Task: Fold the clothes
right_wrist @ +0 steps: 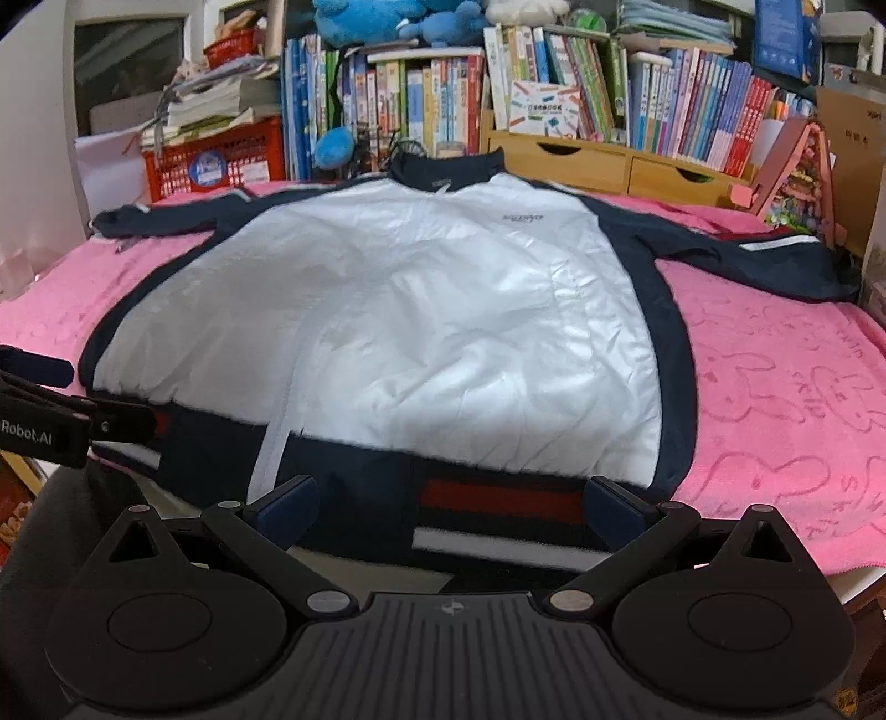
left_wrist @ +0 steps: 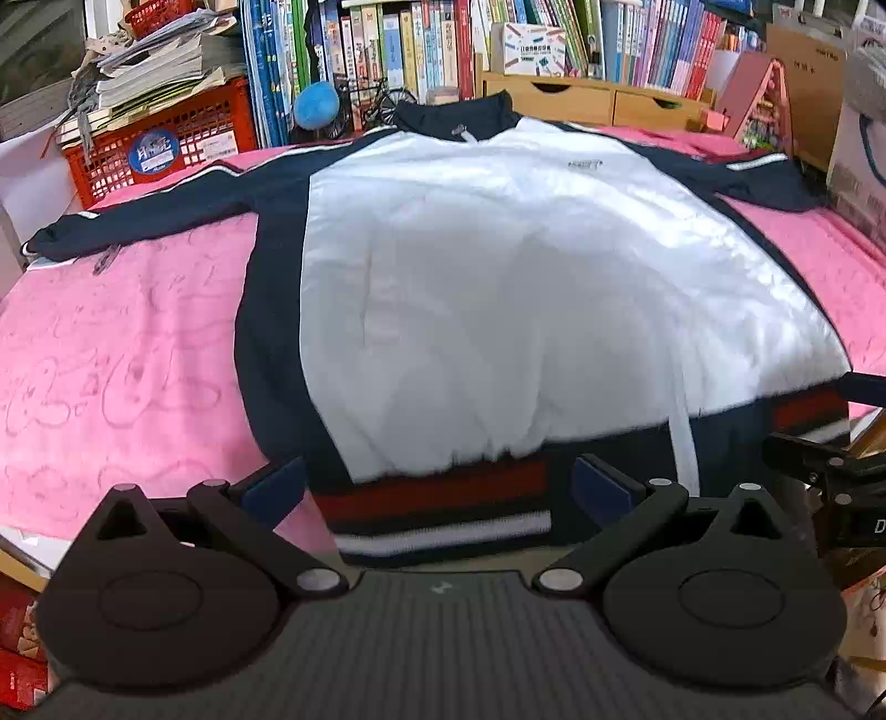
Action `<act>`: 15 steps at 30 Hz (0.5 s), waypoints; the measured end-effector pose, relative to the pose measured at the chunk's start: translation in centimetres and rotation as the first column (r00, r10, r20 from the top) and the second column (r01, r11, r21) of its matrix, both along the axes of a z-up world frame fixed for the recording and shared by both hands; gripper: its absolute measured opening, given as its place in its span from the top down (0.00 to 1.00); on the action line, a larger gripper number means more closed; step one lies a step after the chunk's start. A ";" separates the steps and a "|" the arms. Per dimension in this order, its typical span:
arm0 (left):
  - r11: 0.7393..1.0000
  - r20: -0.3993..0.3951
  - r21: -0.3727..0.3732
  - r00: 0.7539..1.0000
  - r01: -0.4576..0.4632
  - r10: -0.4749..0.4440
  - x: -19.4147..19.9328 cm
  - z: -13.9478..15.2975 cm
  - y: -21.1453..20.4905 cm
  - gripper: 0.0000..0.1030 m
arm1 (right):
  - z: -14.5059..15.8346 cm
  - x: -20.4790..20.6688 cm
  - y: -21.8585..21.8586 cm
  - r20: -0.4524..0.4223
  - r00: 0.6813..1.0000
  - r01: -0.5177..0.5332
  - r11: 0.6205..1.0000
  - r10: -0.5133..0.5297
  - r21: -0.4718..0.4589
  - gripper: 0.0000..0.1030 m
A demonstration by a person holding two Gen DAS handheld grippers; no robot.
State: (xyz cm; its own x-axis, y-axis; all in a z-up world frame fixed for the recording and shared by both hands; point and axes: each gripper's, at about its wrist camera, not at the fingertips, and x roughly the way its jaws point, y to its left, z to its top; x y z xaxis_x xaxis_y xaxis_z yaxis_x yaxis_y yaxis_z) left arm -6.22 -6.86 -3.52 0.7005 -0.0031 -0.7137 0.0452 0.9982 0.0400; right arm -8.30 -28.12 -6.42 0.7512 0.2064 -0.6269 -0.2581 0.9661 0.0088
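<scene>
A white and navy jacket [left_wrist: 498,266] lies flat, front up, on a pink towel [left_wrist: 122,354], sleeves spread left and right, collar at the far side. It also shows in the right wrist view [right_wrist: 421,321]. Its striped red, white and navy hem [left_wrist: 443,515] hangs at the near edge. My left gripper [left_wrist: 440,487] is open, fingers either side of the hem's left part. My right gripper [right_wrist: 451,507] is open, fingers either side of the hem's right part [right_wrist: 498,520]. Neither holds cloth.
A bookshelf with books [left_wrist: 432,50], a red crate [left_wrist: 166,144], a wooden drawer box [left_wrist: 587,99] and a pink abacus [left_wrist: 769,105] stand behind the jacket. Pink towel [right_wrist: 786,399] lies bare on both sides. The other gripper shows at each view's edge [right_wrist: 50,421].
</scene>
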 end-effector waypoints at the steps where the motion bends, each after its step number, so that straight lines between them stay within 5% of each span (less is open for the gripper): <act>1: 1.000 0.012 -0.003 1.000 0.006 -0.006 0.2 0.4 0.1 0.00 | 0.5 0.1 -0.4 0.028 0.999 0.017 1.000 -0.017 0.006 0.00; 5: 0.999 0.087 0.000 0.996 0.035 -0.035 1.8 2.1 0.3 0.00 | 2.5 1.6 -3.8 0.169 0.970 0.165 0.984 -0.173 0.062 0.00; 11: 0.999 0.091 0.036 0.996 0.023 -0.026 7.0 2.3 0.8 0.00 | 3.4 8.1 -12.3 0.148 0.893 0.386 0.893 -0.424 0.231 0.00; 15: 0.998 0.074 0.050 0.997 0.025 -0.029 11.1 2.0 0.3 0.00 | 3.1 12.6 -17.0 0.136 0.842 0.479 0.839 -0.523 0.259 0.00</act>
State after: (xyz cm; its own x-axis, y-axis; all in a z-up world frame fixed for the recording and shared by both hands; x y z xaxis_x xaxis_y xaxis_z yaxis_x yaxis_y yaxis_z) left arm 4.87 -6.59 -1.51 0.7520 0.0114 -0.6591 0.0668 0.9934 0.0935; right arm 4.31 -45.11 -3.32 0.8872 -0.1240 -0.4444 0.2437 0.9438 0.2233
